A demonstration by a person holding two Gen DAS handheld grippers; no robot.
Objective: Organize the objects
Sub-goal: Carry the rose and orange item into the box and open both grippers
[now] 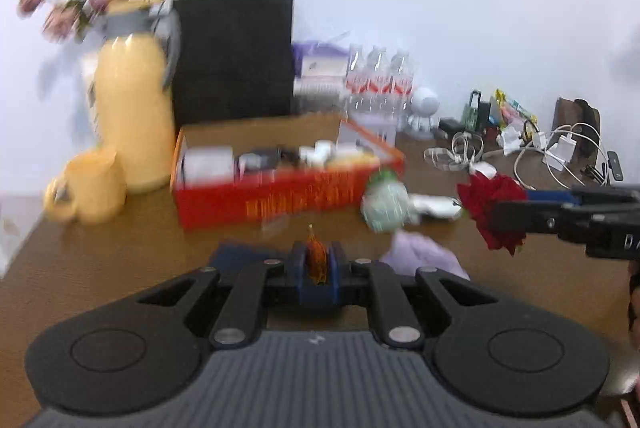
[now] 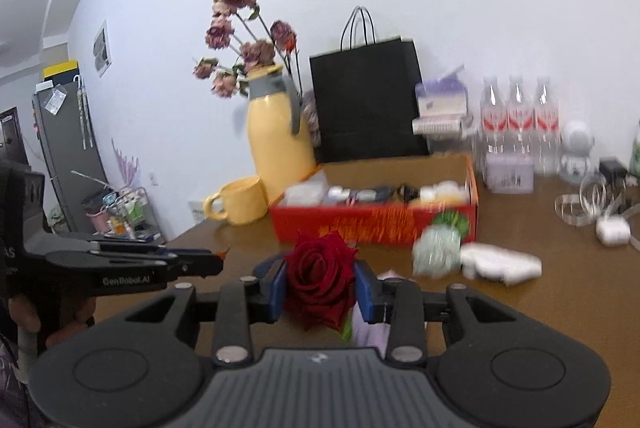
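Note:
My left gripper [image 1: 318, 253] is shut on a small orange item [image 1: 316, 258] with a thin stalk, held above the brown table [image 1: 120, 260]. In the left wrist view, my right gripper [image 1: 510, 208] comes in from the right, shut on a dark red rose [image 1: 486, 194]. The right wrist view shows that rose [image 2: 320, 268] pinched between the blue pads of my right gripper [image 2: 320, 286], bloom facing the camera. To its left my left gripper [image 2: 216, 261] shows side-on, with an orange tip [image 2: 221, 253] poking out past its fingertips. A hand grips its handle.
A red box [image 2: 376, 224] of small items stands mid-table. Behind it are a yellow jug [image 2: 280, 144] of dried flowers, a yellow mug [image 2: 242, 204], a black paper bag [image 2: 368, 100] and water bottles [image 2: 516, 120]. A blurred green-white thing [image 2: 438, 248], white objects, cables [image 1: 560, 148] and lilac cloth [image 1: 424, 256] lie nearby.

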